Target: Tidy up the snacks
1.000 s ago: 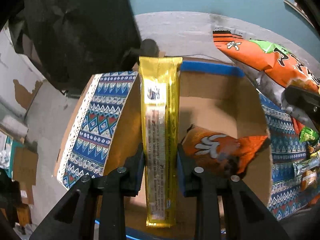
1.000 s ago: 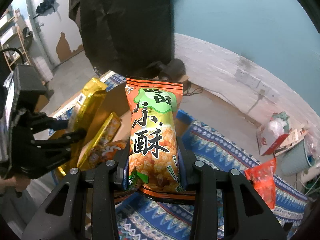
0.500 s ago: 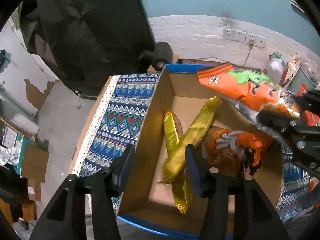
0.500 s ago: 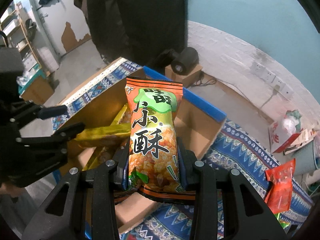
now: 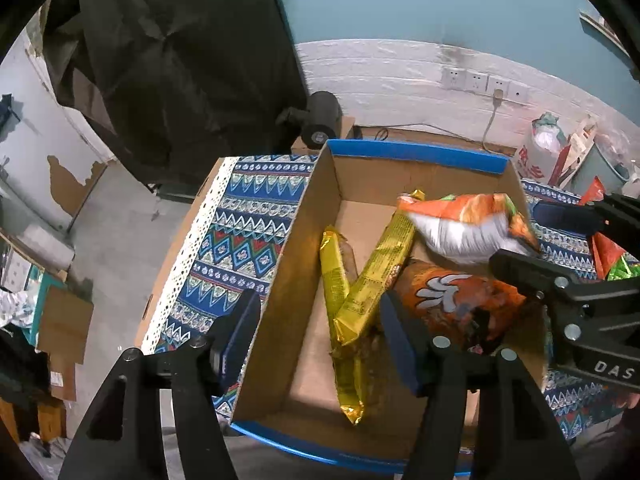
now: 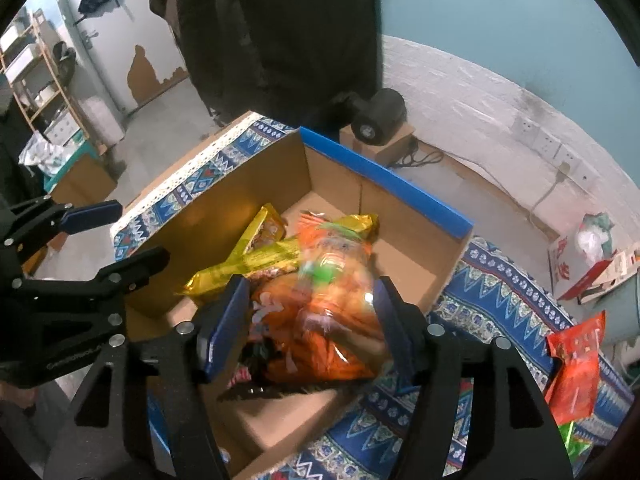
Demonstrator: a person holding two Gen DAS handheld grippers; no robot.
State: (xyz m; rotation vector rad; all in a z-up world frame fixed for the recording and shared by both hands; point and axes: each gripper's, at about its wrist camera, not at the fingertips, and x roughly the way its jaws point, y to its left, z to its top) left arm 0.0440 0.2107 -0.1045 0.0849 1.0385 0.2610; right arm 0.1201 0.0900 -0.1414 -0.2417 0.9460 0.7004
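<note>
Both grippers' jaws have just been opening. The right gripper, half-spread, has released the orange bag, now blurred, dropping between its fingers. The left gripper stands empty; beyond, its gold packet lies in the box.

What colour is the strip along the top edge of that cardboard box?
Bright blue, along the cardboard box's far rim strip. It shows best in the left wrist view.

Both hand-held grippers tilt steeply downward, the left hand-held gripper and the right hand-held gripper each just opened, jaws apart, gripping nothing.
</note>
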